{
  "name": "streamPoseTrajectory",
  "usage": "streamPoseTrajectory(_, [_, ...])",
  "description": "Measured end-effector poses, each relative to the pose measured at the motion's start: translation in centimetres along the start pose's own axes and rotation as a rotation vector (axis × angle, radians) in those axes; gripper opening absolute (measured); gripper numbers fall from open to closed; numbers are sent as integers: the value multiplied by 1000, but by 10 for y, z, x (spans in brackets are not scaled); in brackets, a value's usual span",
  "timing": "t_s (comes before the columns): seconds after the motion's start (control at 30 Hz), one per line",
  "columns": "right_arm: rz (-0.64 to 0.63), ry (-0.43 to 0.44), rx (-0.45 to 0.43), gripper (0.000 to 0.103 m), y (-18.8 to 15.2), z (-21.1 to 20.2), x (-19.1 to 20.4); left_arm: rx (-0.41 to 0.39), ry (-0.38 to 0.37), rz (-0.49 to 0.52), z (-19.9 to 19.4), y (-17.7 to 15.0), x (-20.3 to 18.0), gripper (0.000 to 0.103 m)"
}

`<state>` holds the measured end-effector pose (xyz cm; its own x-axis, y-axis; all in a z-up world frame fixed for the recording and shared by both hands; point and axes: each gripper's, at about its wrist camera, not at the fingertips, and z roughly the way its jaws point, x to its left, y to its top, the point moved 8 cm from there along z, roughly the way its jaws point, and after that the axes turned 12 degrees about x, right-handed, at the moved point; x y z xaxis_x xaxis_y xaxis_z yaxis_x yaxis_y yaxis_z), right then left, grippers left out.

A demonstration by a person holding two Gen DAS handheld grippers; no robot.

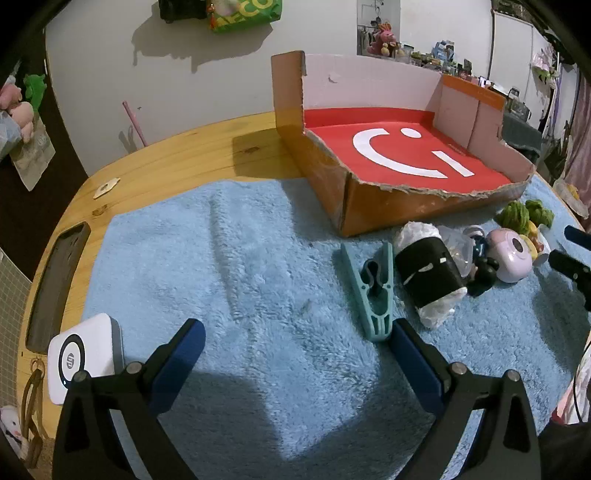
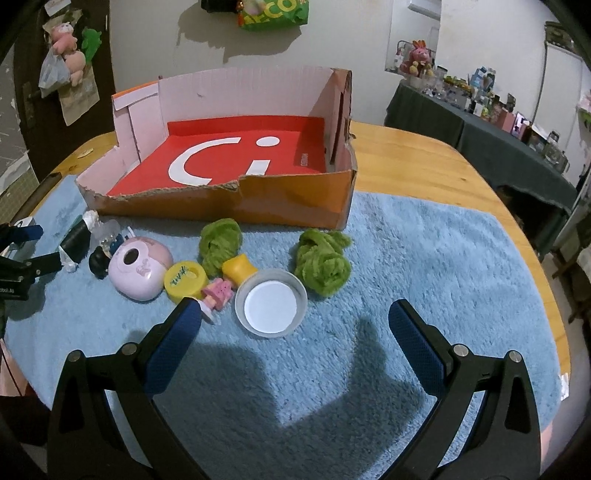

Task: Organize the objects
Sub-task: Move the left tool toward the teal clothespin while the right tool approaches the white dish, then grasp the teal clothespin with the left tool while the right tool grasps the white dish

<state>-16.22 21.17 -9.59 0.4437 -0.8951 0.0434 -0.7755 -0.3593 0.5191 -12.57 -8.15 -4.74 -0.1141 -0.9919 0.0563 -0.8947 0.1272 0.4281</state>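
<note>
The left gripper point(image 1: 295, 338) hangs low over the blue fleece mat point(image 1: 221, 258), its two blue-padded fingers wide apart and holding nothing. At 1 o'clock from it, just past its right finger, lies a teal clothes peg point(image 1: 373, 291). Touching the peg's far side is a black roll with white ends point(image 1: 428, 273). At 8 o'clock, on the wooden table point(image 1: 166, 158), sits a white device point(image 1: 85, 363) with a round logo that seems to read "hp".

The right gripper point(image 2: 291, 319) also hovers over the mat, fingers spread and empty. Between the fingertips, a little toward 11 o'clock, stands a white shallow cup point(image 2: 271, 308). Beside it at 10 o'clock are a small pink figure point(image 2: 218, 291) and a yellow round lid point(image 2: 184, 282) with green writing too small to read. A pink round case point(image 2: 140, 273) lies further left. Two green yarn bundles point(image 2: 323, 267) rest at 12 and 1 o'clock.

Farthest, the torn cardboard tray point(image 2: 295, 206) stands open, with a large white "Ci" printed on its red floor. On the wall hangs a green bag point(image 2: 275, 13) reading "ECO".
</note>
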Motion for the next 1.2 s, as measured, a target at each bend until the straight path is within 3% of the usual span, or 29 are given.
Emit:
streamPoseTrajectory(0.23, [-22, -9, 3, 103, -1, 7, 3, -14, 13, 39, 1, 10, -13, 90])
streamPoseTrajectory(0.33, [-37, -2, 1, 97, -2, 8, 6, -21, 3, 46, 0, 15, -17, 82])
streamPoseTrajectory(0.7, [-25, 97, -37, 47, 0, 8, 10, -50, -31, 57, 1, 17, -25, 71])
streamPoseTrajectory(0.9, [-29, 96, -57, 40, -1, 7, 15, -63, -23, 64, -1, 15, -27, 68])
streamPoseTrajectory(1.0, [-38, 94, -59, 39, -3, 7, 17, -71, -28, 77, -2, 14, -29, 56])
streamPoseTrajectory(1.13, [-36, 104, -64, 39, -5, 5, 17, -89, -11, 85, -6, 14, -29, 23])
streamPoseTrajectory(1.2, [-33, 108, -69, 39, -6, 3, 16, -82, -54, 75, -6, 13, -30, 23])
